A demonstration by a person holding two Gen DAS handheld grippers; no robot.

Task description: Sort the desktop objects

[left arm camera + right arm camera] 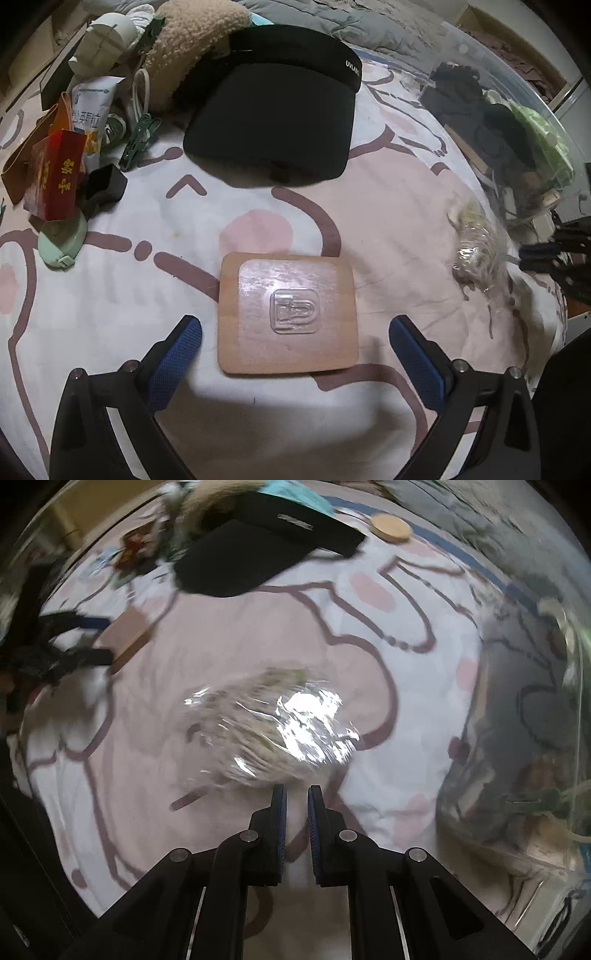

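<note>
Wooden coaster (288, 314) framed by left gripper (295, 332) spread wide for pickup; right gripper (297, 797) nearly closed, empty, behind cellophane bundle (273, 727).

The things are carried by a bed, covered by a white sheet (110, 302) printed with pink and brown cartoon outlines. A tan card (288, 314) with a clear hook lies flat on it. Beyond the card a black visor (273, 122) is laid; right of the card, a crinkled clear bag (476, 254).
</note>
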